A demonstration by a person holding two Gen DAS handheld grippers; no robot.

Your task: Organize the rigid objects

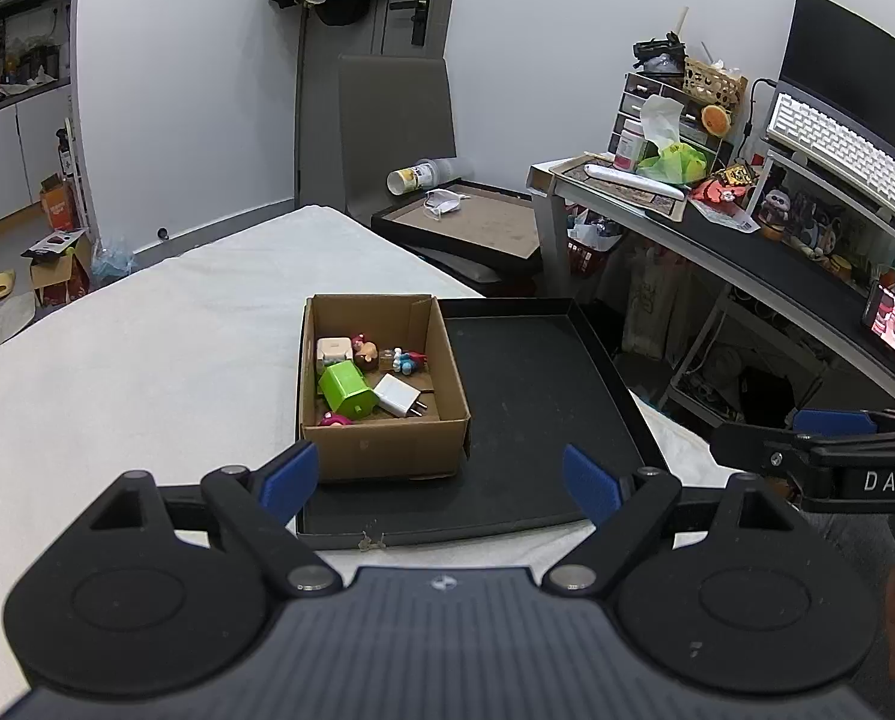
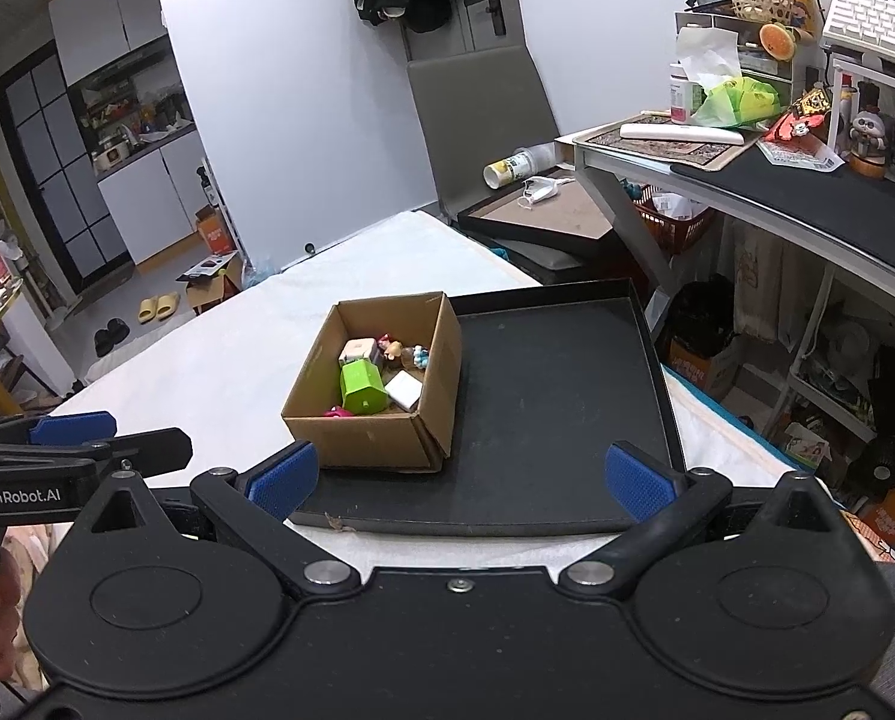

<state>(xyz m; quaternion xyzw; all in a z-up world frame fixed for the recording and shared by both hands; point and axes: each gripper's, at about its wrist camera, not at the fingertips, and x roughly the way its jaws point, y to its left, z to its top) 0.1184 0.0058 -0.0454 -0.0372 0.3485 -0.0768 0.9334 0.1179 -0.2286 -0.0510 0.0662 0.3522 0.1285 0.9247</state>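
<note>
A brown cardboard box (image 1: 381, 447) (image 2: 363, 435) stands on the left part of a black tray (image 1: 531, 396) (image 2: 561, 396) on a white-covered table. Inside lie a green block (image 1: 346, 390) (image 2: 361, 387), a white charger (image 1: 394, 394) (image 2: 404, 390), a white cube (image 1: 333, 349) (image 2: 356, 350), small figurines (image 1: 408, 360) (image 2: 402, 351) and a pink piece (image 1: 333, 419) (image 2: 338, 412). My left gripper (image 1: 438, 483) is open and empty, just in front of the box. My right gripper (image 2: 456, 480) is open and empty, over the tray's near edge.
The white table (image 1: 147, 348) (image 2: 207, 354) extends left and back. A grey chair (image 1: 396, 126) (image 2: 477, 120) stands behind it. A cluttered desk (image 1: 747, 240) (image 2: 807, 186) with keyboard and monitor is on the right. The right gripper's fingers show at the left wrist view's right edge (image 1: 831, 420).
</note>
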